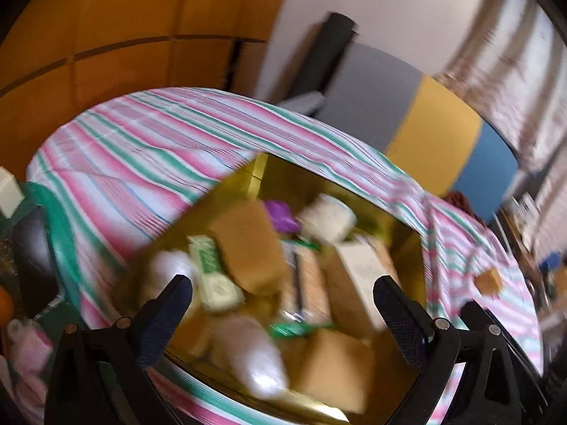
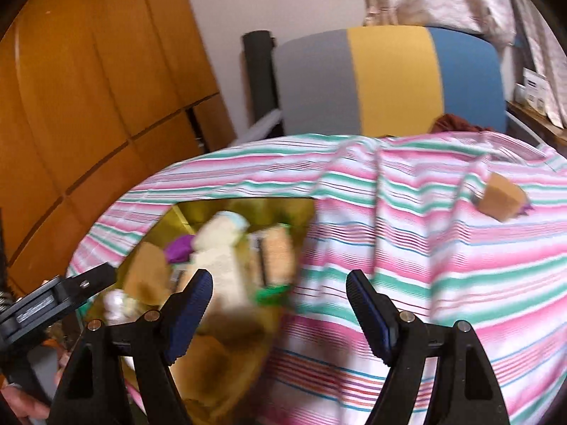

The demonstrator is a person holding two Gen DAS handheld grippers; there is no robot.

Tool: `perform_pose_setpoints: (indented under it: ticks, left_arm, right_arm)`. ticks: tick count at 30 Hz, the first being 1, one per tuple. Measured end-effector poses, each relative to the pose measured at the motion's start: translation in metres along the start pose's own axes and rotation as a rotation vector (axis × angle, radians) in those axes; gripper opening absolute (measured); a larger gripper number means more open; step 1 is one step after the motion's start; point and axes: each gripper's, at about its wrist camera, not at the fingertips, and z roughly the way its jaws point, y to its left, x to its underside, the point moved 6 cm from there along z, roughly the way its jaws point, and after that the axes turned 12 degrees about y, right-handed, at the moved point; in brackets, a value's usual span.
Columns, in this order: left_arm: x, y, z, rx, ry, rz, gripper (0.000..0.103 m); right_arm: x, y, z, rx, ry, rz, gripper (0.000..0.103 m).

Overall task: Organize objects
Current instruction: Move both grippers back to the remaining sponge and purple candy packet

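Note:
A gold box [image 1: 262, 173] sits sunk in the striped cloth [image 2: 425, 248], packed with several items: a tan carton [image 1: 248, 248], a purple wrapper [image 1: 280, 214], a white roll [image 1: 327, 216], a green-and-white packet [image 1: 212, 276] and a cream carton [image 1: 358, 276]. My left gripper [image 1: 283, 283] hovers open over the box [image 2: 184, 216] with nothing between its fingers. My right gripper [image 2: 279, 276] is open too, above the box's right edge and the cloth, holding nothing. One small brown carton [image 2: 503, 198] lies alone on the cloth at the right [image 1: 489, 279]. Both views are motion-blurred.
A chair with a grey, yellow and blue back [image 2: 389, 78] stands behind the table. Wooden cabinet doors [image 2: 88, 88] fill the left. The left gripper's body [image 2: 53, 297] and a hand [image 2: 21, 403] show at the lower left. An orange [image 1: 5, 304] sits at the left edge.

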Motion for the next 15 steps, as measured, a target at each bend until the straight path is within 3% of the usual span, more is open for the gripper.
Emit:
perform_pose_setpoints:
  ticks: [6, 15]
  left_arm:
    - [0.030, -0.060, 0.004, 0.066, 0.039, 0.179, 0.103]
    - [0.049, -0.124, 0.017, 0.104, 0.082, 0.305, 0.103]
  right_arm:
    - [0.021, -0.066, -0.003, 0.099, 0.034, 0.060, 0.079]
    - [0.043, -0.178, -0.020, 0.244, 0.047, 0.197, 0.079]
